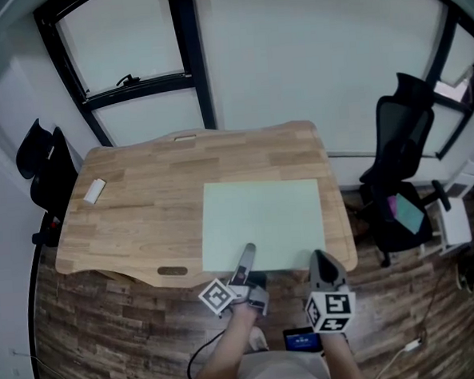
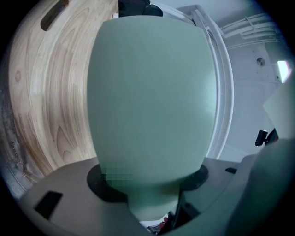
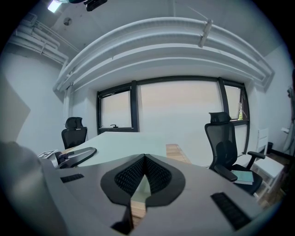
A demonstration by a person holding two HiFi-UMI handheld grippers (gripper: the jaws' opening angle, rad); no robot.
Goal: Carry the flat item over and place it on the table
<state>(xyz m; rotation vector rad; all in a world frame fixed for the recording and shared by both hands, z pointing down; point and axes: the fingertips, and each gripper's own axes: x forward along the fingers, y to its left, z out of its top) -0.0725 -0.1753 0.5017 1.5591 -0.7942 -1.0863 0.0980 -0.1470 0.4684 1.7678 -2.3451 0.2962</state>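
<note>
The left tool (image 1: pixel 248 253) clamps the mat (image 1: pixel 263 219) at its near edge on the worktop (image 1: pixel 142 210); the right tool (image 1: pixel 320 258) is closed, empty. A white object (image 1: pixel 94 190) is too small to identify.

My head view looks steeply down on the table (image 1: pixel 142 206). Both gripper views skim low across it, sharing the green sheet (image 1: pixel 263 223).

Left of the sheet (image 1: pixel 263 223), the worktop (image 1: pixel 143 222) offers free passage, save a small white block (image 1: pixel 94 190). An office chair (image 1: pixel 401 183) crowds its right end.
</note>
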